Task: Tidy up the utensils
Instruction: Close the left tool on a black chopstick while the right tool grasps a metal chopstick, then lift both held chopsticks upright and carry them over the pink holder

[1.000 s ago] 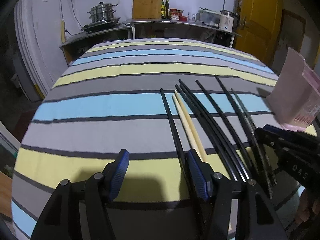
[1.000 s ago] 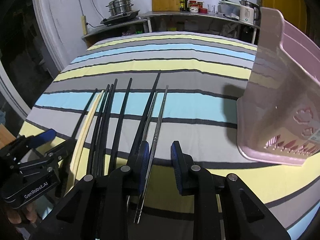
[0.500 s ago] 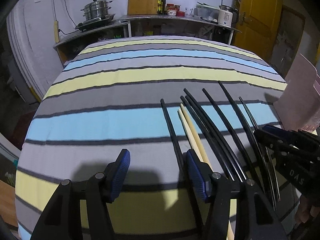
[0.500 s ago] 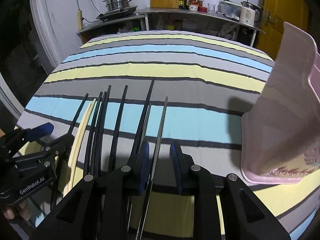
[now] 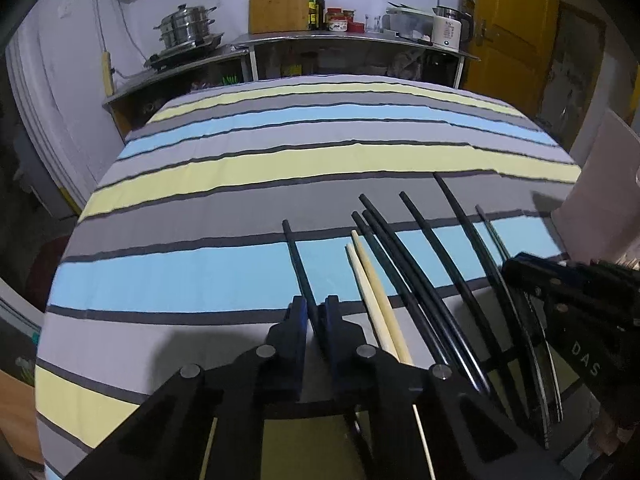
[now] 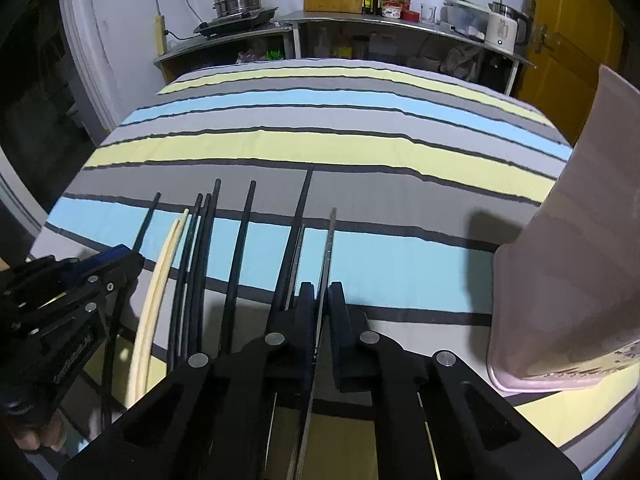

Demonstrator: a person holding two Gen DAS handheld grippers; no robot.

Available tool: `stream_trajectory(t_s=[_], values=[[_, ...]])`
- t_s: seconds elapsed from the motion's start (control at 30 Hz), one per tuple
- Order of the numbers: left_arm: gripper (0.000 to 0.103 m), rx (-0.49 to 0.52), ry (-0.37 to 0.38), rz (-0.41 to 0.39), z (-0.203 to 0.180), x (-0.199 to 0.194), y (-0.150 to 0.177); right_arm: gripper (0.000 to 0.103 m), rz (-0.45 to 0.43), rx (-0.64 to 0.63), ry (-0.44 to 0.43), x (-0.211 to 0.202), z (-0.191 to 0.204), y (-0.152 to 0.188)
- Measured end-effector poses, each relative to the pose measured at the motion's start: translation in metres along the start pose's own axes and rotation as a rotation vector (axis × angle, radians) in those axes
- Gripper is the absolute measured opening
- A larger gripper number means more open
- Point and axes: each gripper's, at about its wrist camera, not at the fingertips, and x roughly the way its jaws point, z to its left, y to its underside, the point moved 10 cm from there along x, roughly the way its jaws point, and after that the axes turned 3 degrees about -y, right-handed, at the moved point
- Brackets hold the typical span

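Black and steel now sit pinched: the left claw has just closed on the outermost black chopstick, and the right claw has just closed on the metal chopstick, both previously straddled by open jaws. Both sticks lie on the striped bench among the row; the pink holder stands nearby, likely the next destination.

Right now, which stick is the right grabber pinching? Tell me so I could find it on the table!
Find the tall pink plastic basket on the striped tablecloth. Just left of it lies a row of long chopsticks, and the one nearest the basket is the thin silver metal chopstick, clamped in the right gripper. Its neighbours are thicker and black, and two further left are pale wood.
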Motion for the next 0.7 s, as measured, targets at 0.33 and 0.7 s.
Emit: stream_trajectory(t_s=[0.33, 0.7], values=[[0.005, -0.05, 0.092, -0.05, 0.01, -0.039, -0.011, 0.006, -0.066, 0.027, -0.071, -0.037, 0.005, -0.011], [0.005, -0.042, 0.161, -0.153, 0.009, -0.117, -0.03, 0.006, -0.166, 0.048, -0.132, -0.099, 0.008, -0.022]])
